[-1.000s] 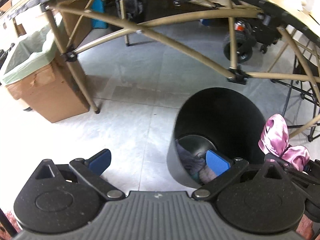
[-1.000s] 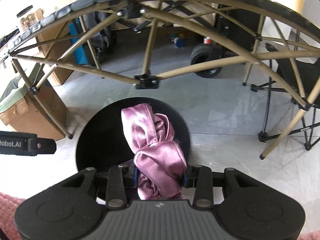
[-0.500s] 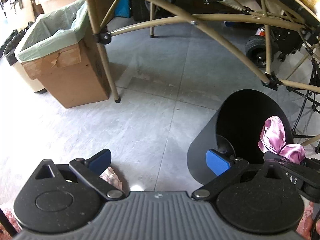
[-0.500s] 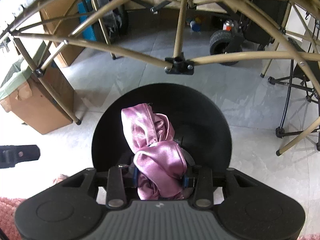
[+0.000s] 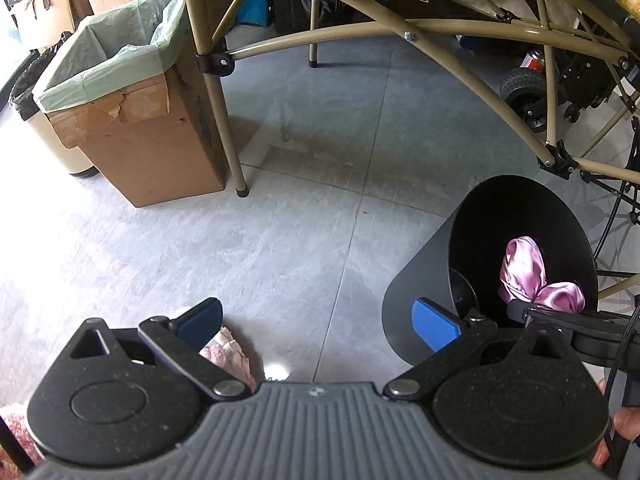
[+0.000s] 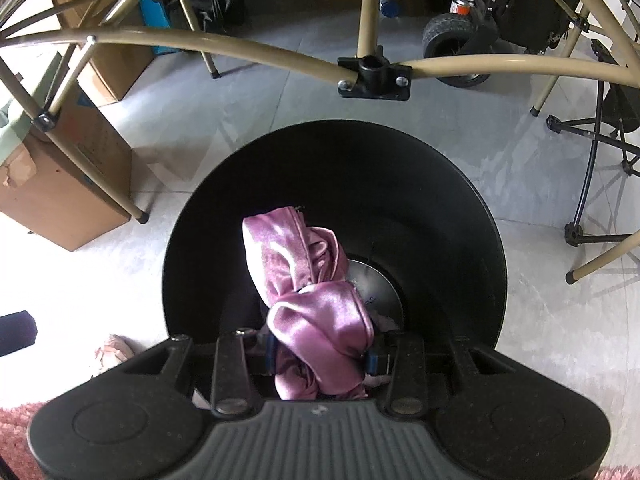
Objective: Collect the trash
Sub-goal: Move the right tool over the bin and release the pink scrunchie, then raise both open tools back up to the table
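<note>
The right gripper (image 6: 322, 356) has sunk, its fingers gripping the crumpled pink satin cloth (image 6: 316, 304) inside the round black bin (image 6: 460, 208). The left gripper (image 5: 318, 322), fingers wide open and empty, has shifted away, left of the bin.

Black bin (image 6: 440, 200) mouth open below; tan frame bars (image 6: 240, 46) cross beyond; floor (image 5: 304, 184) left clear.

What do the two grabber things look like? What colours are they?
Both are black plastic. The left gripper has two round speckled discs, a ribbed grey middle piece, silver rivets and bright blue fingertips. The right gripper has the same black discs, grey ribbed middle and silver rivets, with blue pads peeking out. A thin black cable runs beside the right one.
</note>
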A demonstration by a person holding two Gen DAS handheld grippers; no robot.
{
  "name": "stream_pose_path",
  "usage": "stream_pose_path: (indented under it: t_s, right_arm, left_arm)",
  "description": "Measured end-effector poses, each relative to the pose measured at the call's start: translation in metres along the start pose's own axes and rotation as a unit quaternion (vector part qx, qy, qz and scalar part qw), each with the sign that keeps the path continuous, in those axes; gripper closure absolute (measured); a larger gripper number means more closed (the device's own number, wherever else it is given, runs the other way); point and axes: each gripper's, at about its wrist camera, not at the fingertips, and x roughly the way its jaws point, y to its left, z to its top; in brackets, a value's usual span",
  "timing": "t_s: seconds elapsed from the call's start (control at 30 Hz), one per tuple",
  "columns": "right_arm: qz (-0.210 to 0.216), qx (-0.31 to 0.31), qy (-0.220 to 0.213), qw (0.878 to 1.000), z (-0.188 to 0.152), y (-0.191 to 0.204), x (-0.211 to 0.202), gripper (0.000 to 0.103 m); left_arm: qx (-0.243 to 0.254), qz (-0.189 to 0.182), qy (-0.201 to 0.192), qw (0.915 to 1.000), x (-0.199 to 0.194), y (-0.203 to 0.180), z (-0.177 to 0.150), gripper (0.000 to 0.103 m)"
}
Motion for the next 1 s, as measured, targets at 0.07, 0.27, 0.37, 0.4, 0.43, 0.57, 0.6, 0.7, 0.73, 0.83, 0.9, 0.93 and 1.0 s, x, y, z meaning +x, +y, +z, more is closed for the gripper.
stream_pose_path:
  t_s: [0.07, 0.27, 0.37, 0.4, 0.43, 0.57, 0.6, 0.7, 0.73, 0.83, 0.9, 0.93, 1.0]
  right_arm:
    - [0.001, -0.001, 0.000, 1.000, 0.001, 0.001, 0.000, 0.063]
    - [0.002, -0.003, -0.008, 1.000, 0.001, -0.001, -0.004, 0.020]
    - [0.002, -0.002, -0.014, 1.000, 0.003, -0.001, -0.006, 0.013]
    - [0.001, -0.002, -0.013, 1.000, 0.004, -0.001, -0.006, 0.011]
    - [0.001, -0.002, -0.012, 1.000, 0.003, -0.001, -0.006, 0.008]
    - [0.004, -0.004, -0.009, 1.000, 0.003, -0.001, -0.007, 0.008]
    - [0.005, -0.004, -0.010, 1.000, 0.002, 0.000, -0.008, 0.008]
    - [0.005, -0.005, -0.012, 1.000, 0.003, 0.001, -0.009, 0.008]
    - [0.006, -0.005, -0.012, 1.000, 0.003, 0.001, -0.009, 0.008]
    - [0.006, -0.005, -0.012, 1.000, 0.002, 0.000, -0.010, 0.008]
    - [0.006, -0.005, -0.012, 1.000, 0.002, 0.000, -0.010, 0.008]
    - [0.007, -0.005, -0.013, 1.000, 0.002, 0.000, -0.010, 0.008]
    - [0.007, -0.005, -0.014, 1.000, 0.002, 0.000, -0.011, 0.008]
  left_arm:
    - [-0.001, 0.001, 0.001, 1.0000, 0.000, -0.001, 0.000, 0.000]
    - [0.000, 0.003, 0.002, 1.0000, 0.000, -0.002, 0.000, 0.000]
    - [0.001, 0.004, 0.002, 1.0000, 0.001, -0.003, -0.001, 0.000]
    - [0.001, 0.005, 0.002, 1.0000, 0.001, -0.003, -0.001, 0.000]
    - [0.002, 0.005, 0.002, 1.0000, 0.001, -0.003, -0.001, 0.000]
    - [0.003, 0.006, 0.003, 1.0000, 0.002, -0.002, -0.001, 0.000]
    - [0.002, 0.007, 0.004, 1.0000, 0.002, -0.002, -0.001, 0.000]
    - [0.003, 0.007, 0.003, 1.0000, 0.002, -0.002, -0.001, 0.000]
    - [0.003, 0.007, 0.004, 1.0000, 0.002, -0.003, -0.001, 0.000]
    - [0.004, 0.007, 0.003, 1.0000, 0.002, -0.003, -0.001, 0.000]
    - [0.004, 0.007, 0.003, 1.0000, 0.002, -0.003, -0.001, 0.000]
    - [0.004, 0.007, 0.003, 1.0000, 0.002, -0.004, -0.001, 0.000]
    - [0.004, 0.007, 0.003, 1.0000, 0.002, -0.004, -0.001, 0.000]
